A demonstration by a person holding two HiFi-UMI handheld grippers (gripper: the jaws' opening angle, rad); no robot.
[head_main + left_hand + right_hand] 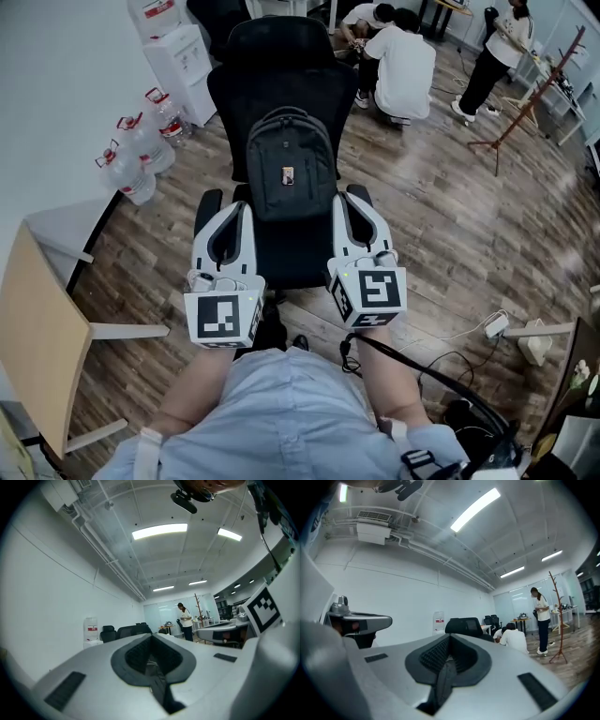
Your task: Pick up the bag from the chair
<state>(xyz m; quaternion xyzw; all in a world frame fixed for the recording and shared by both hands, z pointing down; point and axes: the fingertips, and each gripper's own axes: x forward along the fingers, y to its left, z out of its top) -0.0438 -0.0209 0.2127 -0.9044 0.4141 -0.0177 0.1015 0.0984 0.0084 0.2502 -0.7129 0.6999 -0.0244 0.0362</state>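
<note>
A dark grey backpack (291, 164) stands upright on the seat of a black office chair (278, 67), leaning on its backrest. My left gripper (210, 200) is just below and left of the bag, by the left armrest. My right gripper (357, 195) is just below and right of it, by the right armrest. Both are shut with nothing held, and neither touches the bag. In the left gripper view the shut left gripper (150, 637) fills the bottom of the picture; the right gripper (450, 637) does the same in its own view. The bag is hidden in both gripper views.
A water dispenser (183, 56) and large water bottles (131, 159) stand by the left wall. A wooden table (37, 337) is at my left. People crouch (403, 66) and stand (497, 56) behind the chair near a coat stand (530, 103). Cables and a power strip (494, 325) lie at right.
</note>
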